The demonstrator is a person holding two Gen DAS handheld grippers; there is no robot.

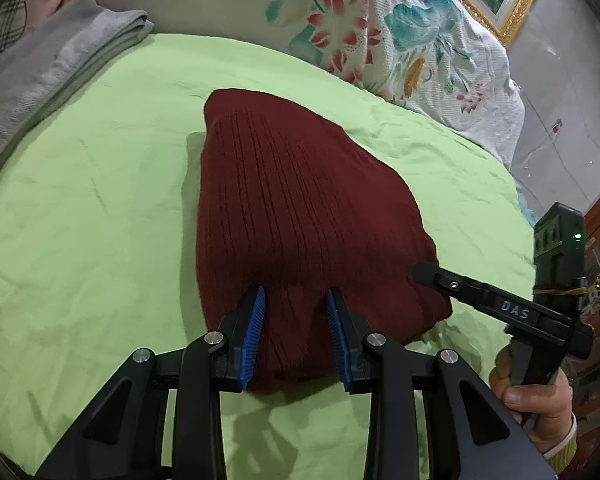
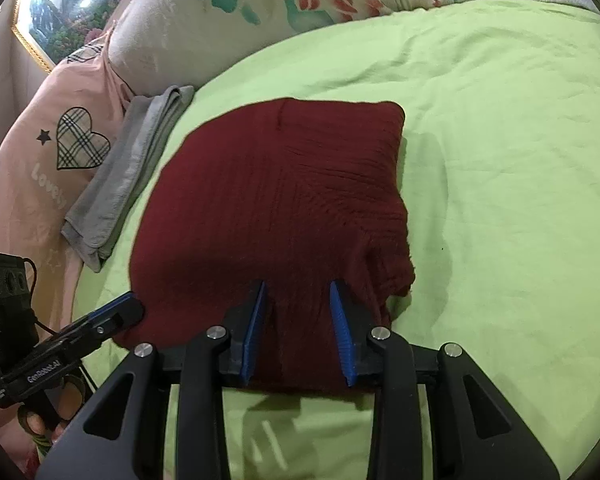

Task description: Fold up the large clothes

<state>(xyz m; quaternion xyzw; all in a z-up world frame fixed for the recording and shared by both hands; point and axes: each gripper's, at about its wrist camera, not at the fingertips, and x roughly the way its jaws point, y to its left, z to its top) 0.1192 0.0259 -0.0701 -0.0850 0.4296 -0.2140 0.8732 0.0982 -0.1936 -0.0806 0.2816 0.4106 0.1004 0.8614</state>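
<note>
Straddling the near edge of the folded dark-red ribbed knit sweater [image 1: 300, 200] on the green bedsheet [image 1: 100, 200], the left gripper [image 1: 296, 332] and right gripper [image 2: 298, 328] each pinch a bunch of it, seemingly to shift the bundle.

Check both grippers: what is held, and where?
Both hold the dark red sweater by its near edge: left gripper at its left end, right gripper at its right end.

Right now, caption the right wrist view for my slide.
Right gripper straddling the near edge of a folded maroon sweater on a green bedsheet, left gripper alongside.
</note>
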